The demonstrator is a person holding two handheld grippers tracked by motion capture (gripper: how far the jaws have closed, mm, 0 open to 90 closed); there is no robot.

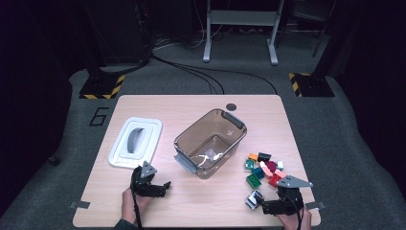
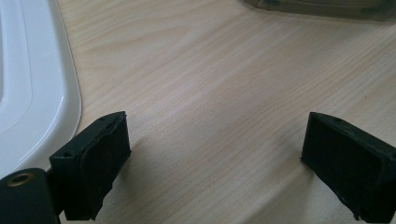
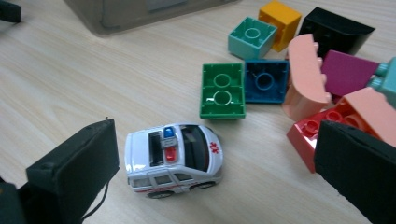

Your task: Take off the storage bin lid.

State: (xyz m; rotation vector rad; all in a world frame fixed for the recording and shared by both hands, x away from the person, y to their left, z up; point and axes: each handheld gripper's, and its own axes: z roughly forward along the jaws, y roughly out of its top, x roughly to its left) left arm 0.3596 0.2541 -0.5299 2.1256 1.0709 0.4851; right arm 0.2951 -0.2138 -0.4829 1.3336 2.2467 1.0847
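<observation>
A clear brownish bin (image 1: pixel 210 142) stands in the middle of the table, tilted diagonally, with grey handles. Its white lid (image 1: pixel 135 142) lies flat to the left. A pile of coloured bricks (image 1: pixel 263 167) lies to the bin's right. In the right gripper view a small white toy ambulance (image 3: pixel 173 159) sits on the wood between the jaws of my right gripper (image 3: pixel 215 172), which stands open around it without touching. A green brick (image 3: pixel 222 91) lies just beyond the car. My left gripper (image 2: pixel 215 163) is open over bare wood beside the lid's edge (image 2: pixel 32 93).
The table's front edge runs just below both hands (image 1: pixel 191 223). Red and pink bricks (image 3: pixel 327 121) crowd the right jaw. A corner of the bin (image 2: pixel 322 9) shows ahead of the left gripper. Floor cables and stands lie beyond the table.
</observation>
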